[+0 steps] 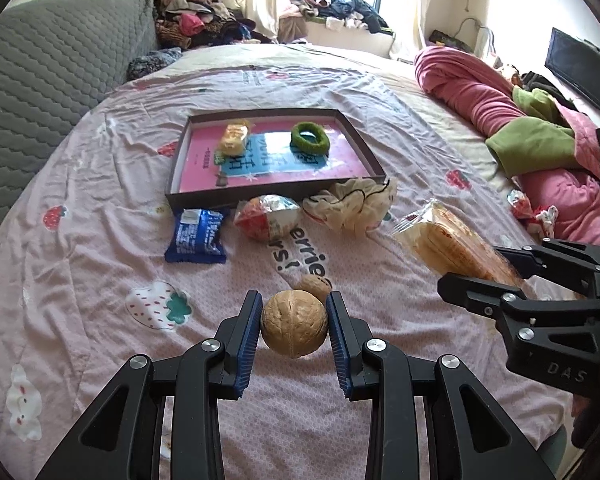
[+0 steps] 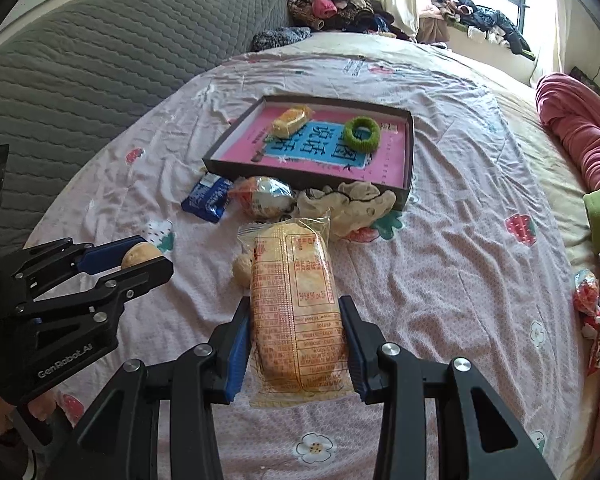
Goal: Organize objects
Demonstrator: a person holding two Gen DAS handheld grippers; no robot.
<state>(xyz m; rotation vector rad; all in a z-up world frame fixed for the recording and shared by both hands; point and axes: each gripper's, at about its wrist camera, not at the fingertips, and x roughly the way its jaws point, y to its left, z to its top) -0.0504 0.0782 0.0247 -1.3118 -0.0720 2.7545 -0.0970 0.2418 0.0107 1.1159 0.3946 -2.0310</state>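
Note:
My left gripper (image 1: 293, 326) is shut on a walnut (image 1: 294, 328) above the pink sheet; it also shows in the right wrist view (image 2: 140, 258). A second walnut (image 1: 314, 287) lies just beyond on the bed. My right gripper (image 2: 296, 344) is shut on a wrapped bread packet (image 2: 296, 308), held over the bed; it also shows in the left wrist view (image 1: 452, 248). A dark shallow box (image 1: 180, 160) with a pink book inside holds a yellow snack (image 1: 234, 138) and a green ring (image 1: 309, 138).
In front of the box lie a blue packet (image 1: 198, 236), a red-white wrapped ball (image 1: 268, 216) and a cream cloth (image 1: 352, 204). A pink and green quilt (image 1: 540, 140) lies to the right, a grey headboard (image 1: 40, 80) to the left.

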